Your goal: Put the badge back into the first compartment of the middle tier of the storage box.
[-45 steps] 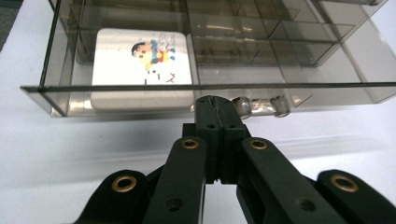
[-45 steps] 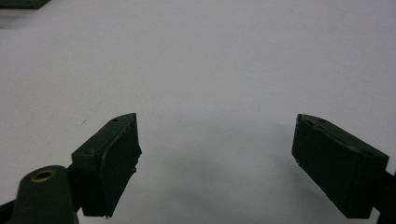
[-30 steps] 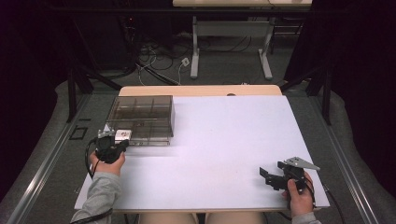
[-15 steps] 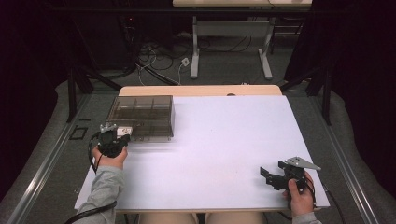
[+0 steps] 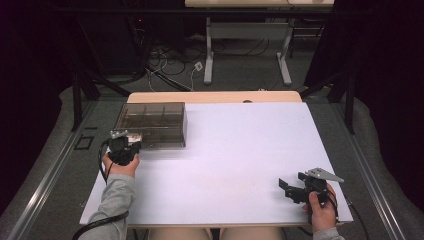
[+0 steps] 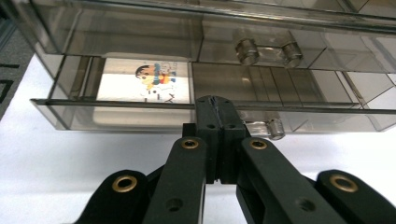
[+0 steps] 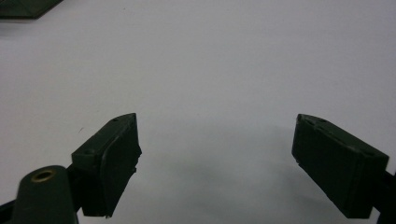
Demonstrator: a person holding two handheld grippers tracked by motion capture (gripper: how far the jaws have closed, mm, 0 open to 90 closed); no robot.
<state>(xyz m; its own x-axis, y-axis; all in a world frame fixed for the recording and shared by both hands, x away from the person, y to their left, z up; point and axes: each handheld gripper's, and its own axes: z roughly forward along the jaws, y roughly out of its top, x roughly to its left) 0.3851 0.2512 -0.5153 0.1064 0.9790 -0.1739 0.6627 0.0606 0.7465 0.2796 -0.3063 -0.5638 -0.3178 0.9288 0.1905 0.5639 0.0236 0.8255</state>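
At ten o'clock on the white table our left gripper is pinched tight on the front wall of the smoky clear-plastic organizer box's drawer. That slick, thin wall could slip out if we tug crookedly. At five o'clock our right gripper gapes wide, holding nothing.

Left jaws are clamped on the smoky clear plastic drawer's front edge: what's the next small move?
Probably keep easing the left gripper straight back toward you: its jaws pinch the front wall of the smoky clear plastic drawer, partly out of the organizer box, with a picture card inside.
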